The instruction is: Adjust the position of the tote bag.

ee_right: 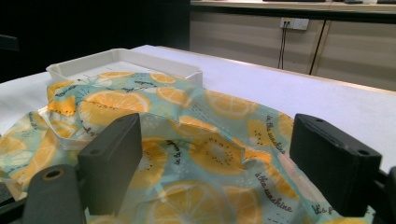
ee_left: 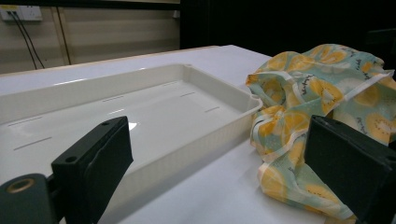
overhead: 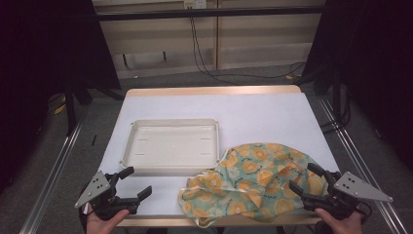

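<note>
Crumpled lemon-print cloth (overhead: 255,183) lies lower right of the high view on the white table (overhead: 263,112), its left edge touching the lower right corner of the cream tray (overhead: 173,146). Right gripper (overhead: 306,179) at the cloth's right edge, jaws released, spread over the fabric, not pinching it. Left gripper (overhead: 132,181) lower left, just below the tray, jaws released, nothing between them, well apart from the cloth
</note>
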`<move>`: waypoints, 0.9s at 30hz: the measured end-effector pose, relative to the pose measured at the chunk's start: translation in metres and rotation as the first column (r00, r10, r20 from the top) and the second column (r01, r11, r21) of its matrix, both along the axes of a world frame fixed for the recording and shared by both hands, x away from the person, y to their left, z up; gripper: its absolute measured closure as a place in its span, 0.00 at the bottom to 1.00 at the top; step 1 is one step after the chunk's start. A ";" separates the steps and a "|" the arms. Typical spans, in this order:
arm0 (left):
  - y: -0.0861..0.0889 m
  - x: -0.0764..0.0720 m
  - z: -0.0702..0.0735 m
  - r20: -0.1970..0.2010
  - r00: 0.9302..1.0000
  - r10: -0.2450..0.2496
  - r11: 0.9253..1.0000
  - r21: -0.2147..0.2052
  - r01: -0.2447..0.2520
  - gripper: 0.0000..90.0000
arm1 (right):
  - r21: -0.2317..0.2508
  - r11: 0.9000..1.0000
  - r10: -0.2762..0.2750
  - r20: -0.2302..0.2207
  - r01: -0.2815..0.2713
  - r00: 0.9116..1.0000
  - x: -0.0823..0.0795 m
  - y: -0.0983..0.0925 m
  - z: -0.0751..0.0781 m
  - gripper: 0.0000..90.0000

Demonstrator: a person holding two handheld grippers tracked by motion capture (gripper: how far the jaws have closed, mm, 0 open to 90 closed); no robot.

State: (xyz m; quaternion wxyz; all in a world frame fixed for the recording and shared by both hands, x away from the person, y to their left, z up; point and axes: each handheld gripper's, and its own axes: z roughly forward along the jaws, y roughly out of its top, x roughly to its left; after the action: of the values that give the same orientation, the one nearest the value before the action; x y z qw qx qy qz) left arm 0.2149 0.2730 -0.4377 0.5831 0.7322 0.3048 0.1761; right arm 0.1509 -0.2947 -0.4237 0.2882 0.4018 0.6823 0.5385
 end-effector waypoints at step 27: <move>-0.004 0.000 0.000 -0.003 1.000 0.008 0.998 0.060 -0.008 0.12 | 0.063 0.980 0.195 -0.154 -0.187 0.969 0.012 0.024 0.011 0.54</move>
State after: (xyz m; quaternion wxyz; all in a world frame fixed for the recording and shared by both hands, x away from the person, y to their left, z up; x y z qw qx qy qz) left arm 0.2144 0.2691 -0.4382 0.5597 0.7484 0.3034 0.1863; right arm 0.1631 -0.2709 -0.4132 0.1698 0.3829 0.7255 0.5461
